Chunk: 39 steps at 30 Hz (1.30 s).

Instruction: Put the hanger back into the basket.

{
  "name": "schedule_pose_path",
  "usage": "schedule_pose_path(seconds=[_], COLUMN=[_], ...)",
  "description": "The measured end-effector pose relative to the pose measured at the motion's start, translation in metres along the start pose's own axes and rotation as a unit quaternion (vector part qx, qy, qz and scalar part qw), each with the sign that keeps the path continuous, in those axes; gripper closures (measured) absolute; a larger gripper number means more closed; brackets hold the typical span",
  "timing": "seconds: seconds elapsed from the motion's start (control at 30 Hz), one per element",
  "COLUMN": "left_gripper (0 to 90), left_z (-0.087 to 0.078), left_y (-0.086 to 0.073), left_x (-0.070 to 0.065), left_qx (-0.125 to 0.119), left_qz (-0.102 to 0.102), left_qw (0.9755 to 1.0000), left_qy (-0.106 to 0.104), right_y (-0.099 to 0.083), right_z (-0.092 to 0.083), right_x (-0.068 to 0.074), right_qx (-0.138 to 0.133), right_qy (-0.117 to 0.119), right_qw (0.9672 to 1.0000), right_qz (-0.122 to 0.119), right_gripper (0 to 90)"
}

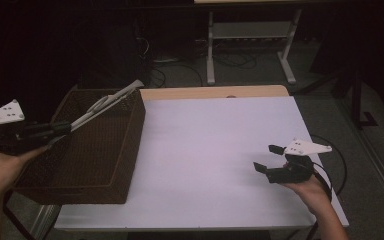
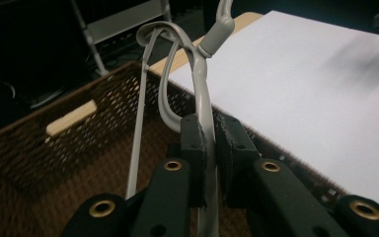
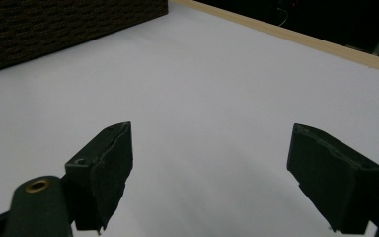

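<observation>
A grey plastic clothes hanger (image 1: 107,106) is held above a dark brown woven basket (image 1: 97,167) at the table's left edge. My left gripper (image 1: 64,130) is shut on the hanger's lower part. In the left gripper view the hanger (image 2: 200,84) rises from between the jaws (image 2: 209,136), its hook toward the table, over the basket's inside (image 2: 44,153). My right gripper (image 1: 266,157) hovers low over the white table top at the right, open with nothing between its fingers. The right gripper view has the open gripper (image 3: 212,168) over bare table.
The white table top (image 1: 215,145) has a wooden strip (image 1: 215,92) along its far edge. The basket's side wall (image 3: 54,29) stands far left of the right gripper. A white metal frame (image 1: 250,35) and cables lie on the dark floor beyond the table.
</observation>
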State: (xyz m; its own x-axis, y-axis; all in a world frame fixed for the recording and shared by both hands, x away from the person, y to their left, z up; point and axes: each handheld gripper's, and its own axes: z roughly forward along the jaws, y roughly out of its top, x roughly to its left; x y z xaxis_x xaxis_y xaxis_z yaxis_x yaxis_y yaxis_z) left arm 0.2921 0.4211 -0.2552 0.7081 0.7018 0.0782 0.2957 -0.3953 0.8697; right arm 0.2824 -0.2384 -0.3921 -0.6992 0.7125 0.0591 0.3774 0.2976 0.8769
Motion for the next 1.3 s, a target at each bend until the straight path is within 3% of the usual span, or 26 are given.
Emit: schedule_pose_path(seconds=[0.3,0.7,0.73,0.77,0.83,0.97,1.1,1.3], left_gripper=[82.7,81.7,80.5,80.5,69.3,57.1,47.3,35.5], left_z=[-0.002,0.018,0.019,0.020,0.020,0.021,0.023,0.028], left_y=[-0.026,-0.039,-0.040,-0.041,-0.040,-0.036,-0.028,-0.011], left_x=[0.011,0.016,0.017,0.017,0.019,0.019,0.011,-0.006], left_qx=[0.019,0.042,0.042,0.034,0.017,0.002,-0.020,-0.058], left_qz=[-0.028,-0.036,-0.029,-0.025,-0.038,-0.049,-0.053,-0.065], left_qw=[0.9994,0.9985,0.9987,0.9991,0.9991,0.9988,0.9983,0.9956], left_qy=[0.009,-0.001,0.002,0.003,0.001,-0.003,-0.015,-0.033], right_y=[0.001,0.001,0.001,0.001,0.001,0.003,0.008,0.021], right_z=[0.001,0.002,0.002,0.002,0.001,0.000,-0.001,-0.005], right_x=[0.000,0.000,0.000,0.000,0.000,0.001,0.003,0.009], right_qx=[0.002,0.001,0.001,0.001,0.002,0.002,-0.012,-0.033], right_qy=[0.000,-0.001,-0.001,-0.001,0.000,0.002,0.011,0.021], right_qw=[1.0000,1.0000,1.0000,1.0000,1.0000,1.0000,0.9999,0.9992], right_qz=[0.001,-0.002,-0.002,-0.002,-0.001,0.001,0.003,0.006], right_gripper=[17.1,17.0,17.0,17.0,17.0,17.0,16.8,14.9])
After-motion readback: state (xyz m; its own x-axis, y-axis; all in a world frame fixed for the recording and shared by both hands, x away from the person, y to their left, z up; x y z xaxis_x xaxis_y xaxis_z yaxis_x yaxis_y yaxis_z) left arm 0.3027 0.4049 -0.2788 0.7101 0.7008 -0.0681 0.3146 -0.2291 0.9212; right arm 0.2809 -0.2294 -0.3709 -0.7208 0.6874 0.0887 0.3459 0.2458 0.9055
